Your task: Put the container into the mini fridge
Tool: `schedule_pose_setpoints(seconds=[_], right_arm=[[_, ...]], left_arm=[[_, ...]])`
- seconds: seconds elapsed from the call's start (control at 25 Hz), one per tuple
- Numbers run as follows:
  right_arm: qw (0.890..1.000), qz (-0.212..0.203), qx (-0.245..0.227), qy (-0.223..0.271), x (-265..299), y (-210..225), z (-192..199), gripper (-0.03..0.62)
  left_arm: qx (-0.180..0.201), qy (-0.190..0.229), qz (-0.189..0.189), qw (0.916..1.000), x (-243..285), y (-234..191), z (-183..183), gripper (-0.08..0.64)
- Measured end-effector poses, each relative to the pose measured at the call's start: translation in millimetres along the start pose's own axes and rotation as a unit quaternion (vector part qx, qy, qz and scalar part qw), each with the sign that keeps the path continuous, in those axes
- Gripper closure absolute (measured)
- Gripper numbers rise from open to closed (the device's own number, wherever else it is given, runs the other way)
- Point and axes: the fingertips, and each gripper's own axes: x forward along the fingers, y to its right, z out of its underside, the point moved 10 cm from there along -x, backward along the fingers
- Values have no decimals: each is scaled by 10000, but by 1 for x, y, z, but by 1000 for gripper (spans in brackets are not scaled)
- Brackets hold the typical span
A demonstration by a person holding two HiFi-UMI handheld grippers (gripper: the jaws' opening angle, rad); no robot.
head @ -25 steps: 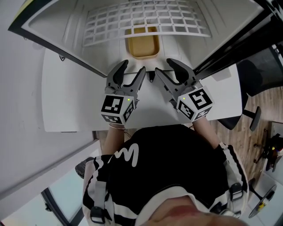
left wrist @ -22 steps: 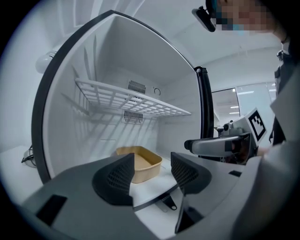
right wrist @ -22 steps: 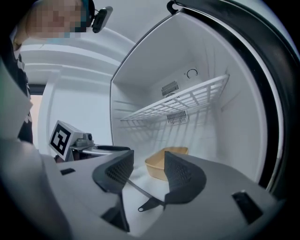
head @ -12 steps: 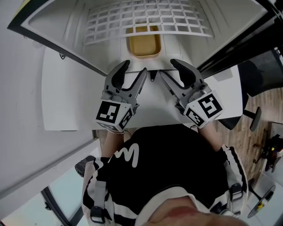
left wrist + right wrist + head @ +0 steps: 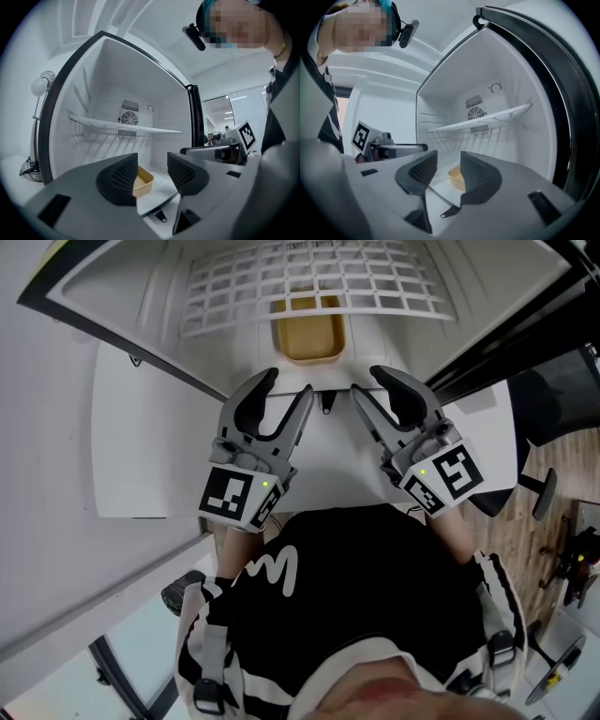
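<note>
Two grippers, head view: left gripper (image 5: 284, 395) and right gripper (image 5: 372, 388) before the mini fridge (image 5: 141, 315), tan container (image 5: 305, 334) on its floor. Left gripper view: fingers (image 5: 117, 180) apart, lately closing, nothing between. Right gripper view: fingers (image 5: 476, 176) likewise, empty. Container probably light, thin-walled; best pinched by its rim.

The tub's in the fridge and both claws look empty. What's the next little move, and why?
Probably the right gripper should swing toward the open door at the right and push it shut. The container already sits on the fridge floor under the wire shelf, and this gripper and the left gripper hang outside, jaws just closing but apart, nothing between them.
</note>
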Motion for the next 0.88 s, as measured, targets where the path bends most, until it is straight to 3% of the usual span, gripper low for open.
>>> schedule_pose_setpoints(seconds=[0.88], right_arm=[[9988,-104,252,414,-11,-7,-13,558]], left_arm=[[-32,139,38,9999,-7,3,-6,537]])
